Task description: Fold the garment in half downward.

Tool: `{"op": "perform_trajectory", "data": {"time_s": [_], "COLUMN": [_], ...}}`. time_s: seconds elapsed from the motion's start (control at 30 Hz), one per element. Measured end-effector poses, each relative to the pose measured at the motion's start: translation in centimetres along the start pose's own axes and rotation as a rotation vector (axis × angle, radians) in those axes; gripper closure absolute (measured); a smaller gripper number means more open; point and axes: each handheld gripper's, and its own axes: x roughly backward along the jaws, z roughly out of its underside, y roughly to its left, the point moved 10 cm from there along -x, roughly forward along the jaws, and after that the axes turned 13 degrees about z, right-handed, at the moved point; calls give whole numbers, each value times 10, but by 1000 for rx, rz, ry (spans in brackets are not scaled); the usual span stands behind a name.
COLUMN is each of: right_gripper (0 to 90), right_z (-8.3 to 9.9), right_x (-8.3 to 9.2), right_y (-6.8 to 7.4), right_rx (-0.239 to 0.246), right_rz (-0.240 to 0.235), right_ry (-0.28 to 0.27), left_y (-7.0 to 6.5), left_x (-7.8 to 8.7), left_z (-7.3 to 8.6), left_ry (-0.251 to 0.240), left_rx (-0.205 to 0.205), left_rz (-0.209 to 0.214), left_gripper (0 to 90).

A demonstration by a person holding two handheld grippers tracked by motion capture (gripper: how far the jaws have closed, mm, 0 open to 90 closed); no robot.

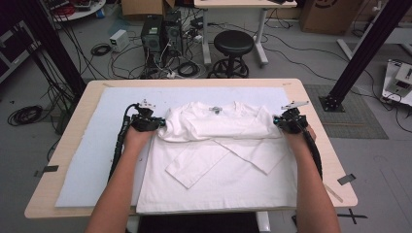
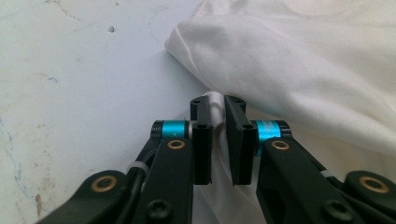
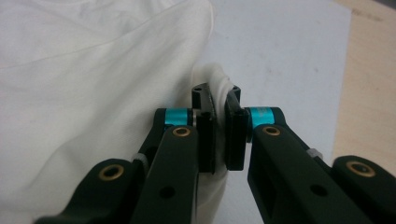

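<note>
Left tool (image 2: 217,122): pinching a bunched fold of the white shirt (image 2: 299,60) between its two black pads; the jaws stand narrow, with cloth filling the gap between them.
Left tool on the bench: at the shirt's left edge in the high view (image 1: 158,123), beside the folded-over shoulder part, with the person's left hand (image 1: 137,137) behind it.
Right tool (image 3: 220,109): pinching a rolled edge of the shirt, which curls up and over the tips of its pads; jaws narrow, cloth between them.
Right tool on the bench: at the shirt's right edge in the high view (image 1: 278,122), level with the left one, with the right hand (image 1: 297,136) behind it.
Shirt (image 1: 218,160): long-sleeved, white, spread flat on a pale blue mat (image 1: 92,145) in the middle of the bench (image 1: 73,141); collar and label toward the far side.
Upper part of shirt: doubled into a thick band running from one tool to the other.
Sleeves: both folded inward and crossed over the body below that band.
Hem: at the near edge of the bench, touching or just over the edge of the mat.
Mat: scuffed and spotted beside the left tool.
Beyond the bench: a black stool (image 1: 233,46), computer towers (image 1: 152,34) and loose cables on the floor.
</note>
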Motion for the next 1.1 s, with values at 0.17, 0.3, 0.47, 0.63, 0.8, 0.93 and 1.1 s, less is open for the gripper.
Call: {"op": "perform_trajectory", "data": {"time_s": [0.17, 0.3, 0.47, 0.63, 0.8, 0.93, 1.1], "right_gripper": [554, 522, 454, 413, 393, 387, 367], "right_z": [3, 1, -8, -19, -23, -25, -26], "right_x": [2, 8, 18, 24, 25, 24, 21], "right_y": [-5, -7, -7, -3, 1, 3, 1], "right_rx": [-80, -99, -114, -111, -94, -92, -100], "right_rz": [7, 1, 6, -4, -4, -5, -5], "right_ry": [12, -4, -45, -59, -73, -73, -76], "left_y": [7, 8, 7, 3, -2, -4, -5], "left_x": [17, 27, 38, 37, 36, 34, 28], "left_z": [4, 5, -4, -12, -18, -23, -29], "left_ry": [-43, -62, -115, -136, -148, -148, -150], "left_rx": [42, 59, 57, 73, 58, 51, 43], "left_rz": [-34, -37, -37, -15, 3, 6, 9], "left_gripper": [558, 453, 396, 337, 319, 316, 312]}}
